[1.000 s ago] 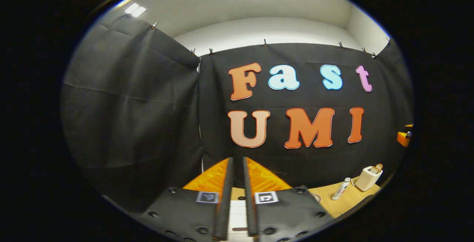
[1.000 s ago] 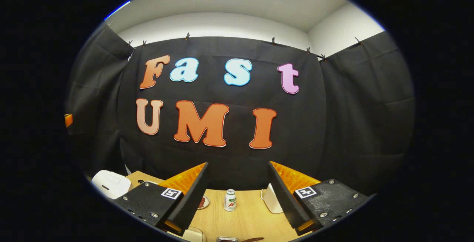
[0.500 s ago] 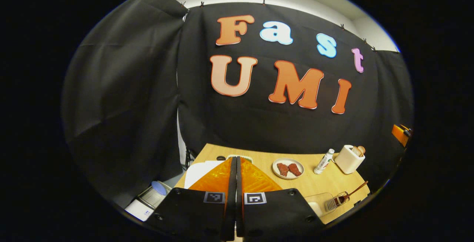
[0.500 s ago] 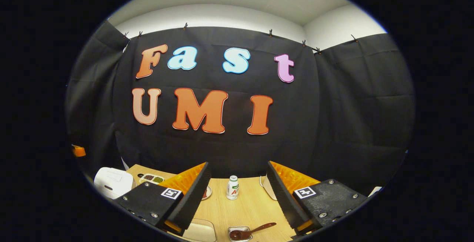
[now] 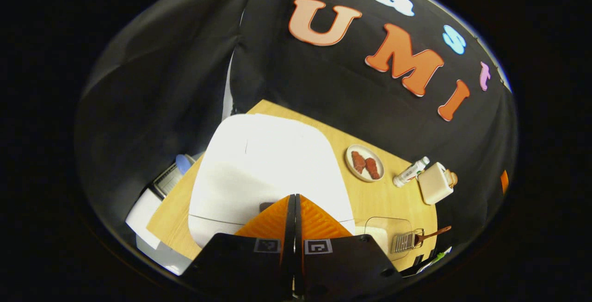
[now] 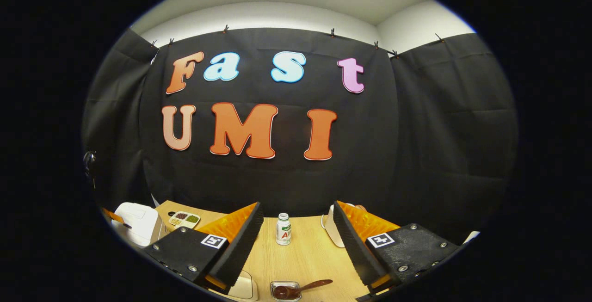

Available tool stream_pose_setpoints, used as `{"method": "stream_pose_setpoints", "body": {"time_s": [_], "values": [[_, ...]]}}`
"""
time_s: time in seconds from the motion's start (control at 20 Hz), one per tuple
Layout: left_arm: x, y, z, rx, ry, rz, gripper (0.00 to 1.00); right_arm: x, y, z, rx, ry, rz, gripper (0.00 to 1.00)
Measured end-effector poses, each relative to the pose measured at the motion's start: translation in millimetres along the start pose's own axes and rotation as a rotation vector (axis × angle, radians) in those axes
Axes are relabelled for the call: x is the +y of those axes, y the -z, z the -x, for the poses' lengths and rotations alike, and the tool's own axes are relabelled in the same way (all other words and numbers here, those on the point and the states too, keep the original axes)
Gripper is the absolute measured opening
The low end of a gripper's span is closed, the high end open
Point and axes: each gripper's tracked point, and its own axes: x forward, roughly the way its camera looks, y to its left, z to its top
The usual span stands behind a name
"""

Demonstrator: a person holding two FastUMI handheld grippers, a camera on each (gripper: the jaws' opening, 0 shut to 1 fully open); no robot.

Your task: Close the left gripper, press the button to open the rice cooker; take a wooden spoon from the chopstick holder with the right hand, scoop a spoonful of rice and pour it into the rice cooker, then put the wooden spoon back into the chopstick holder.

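The left gripper (image 5: 293,200), fingers pressing together on nothing, is hovering over the white rice cooker (image 5: 263,168), whose button (image 5: 265,206) is sitting at eleven o'clock of the tips; aiming off-center risks skidding off it. The right gripper (image 6: 296,228) is waiting wide.

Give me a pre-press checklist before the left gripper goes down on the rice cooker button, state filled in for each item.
1. Left gripper fingers together: ok, no gap between them.
2. Left gripper over the rice cooker: ok, tips point at its front edge.
3. Tips on the button: cannot tell, the fingers hide that spot.
4. Rice cooker lid closed: ok, its top shows unbroken.
5. Right gripper open for the spoon: ok, fingers wide apart, nothing between them.
6. Chopstick holder standing ready on the table: ok, beside a small bottle.
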Motion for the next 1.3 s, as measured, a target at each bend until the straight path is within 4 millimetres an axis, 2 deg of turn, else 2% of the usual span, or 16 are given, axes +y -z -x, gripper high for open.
{"method": "stream_pose_setpoints", "body": {"time_s": [0.15, 0.25, 0.3, 0.35, 0.55, 0.65, 0.7, 0.75, 0.85, 0.95, 1.05, 1.2, 1.3], "values": [[-1.8, -1.5, -6.6, 0.0, -0.035, 0.013, 0.0, -21.6, 13.0, -9.7, 0.026, 0.014, -0.02, 0.95], [0.4, 11.8, -10.8, 0.064, -0.067, -0.021, 0.0, -30.3, 18.4, -15.5, 0.033, 0.019, -0.031, 0.95], [1.6, 13.3, -8.0, 0.081, -0.084, -0.055, 0.02, -34.0, 21.1, -19.5, 0.033, 0.022, -0.036, 0.95], [2.9, 12.5, -13.5, 0.085, -0.097, -0.086, 0.05, -37.8, 25.2, -21.9, 0.041, 0.028, -0.041, 0.95], [4.3, 6.5, -6.6, 0.088, -0.139, -0.095, 0.07, -43.6, 47.8, -28.7, 0.087, 0.018, -0.08, 0.95], [3.1, 5.9, -4.2, 0.078, -0.15, -0.074, 0.12, -40.6, 61.3, -30.8, 0.118, -0.016, -0.112, 0.95], [2.0, 0.9, -0.2, 0.055, -0.153, -0.078, 0.12, -39.0, 68.2, -31.0, 0.133, -0.029, -0.125, 0.95], [-1.2, -12.3, 6.5, 0.009, -0.153, -0.086, 0.12, -40.2, 76.6, -31.1, 0.156, -0.036, -0.128, 0.95], [-9.8, -46.3, 23.6, -0.114, -0.165, -0.123, 0.12, -41.5, 95.7, -31.5, 0.206, -0.042, -0.117, 0.95], [-16.4, -77.3, 36.1, -0.218, -0.188, -0.171, 0.08, -38.4, 109.8, -30.1, 0.245, -0.057, -0.109, 0.95], [-19.4, -100.3, 45.9, -0.311, -0.219, -0.218, 0.06, -35.5, 121.5, -28.9, 0.271, -0.074, -0.106, 0.95], [-33.3, -117.6, 64.8, -0.422, -0.224, -0.25, 0.06, -32.6, 136.5, -26.2, 0.304, -0.092, -0.094, 0.95], [-42.0, -121.7, 73.9, -0.47, -0.223, -0.243, 0.06, -31.3, 147.0, -22.6, 0.326, -0.103, -0.088, 0.95]]}}
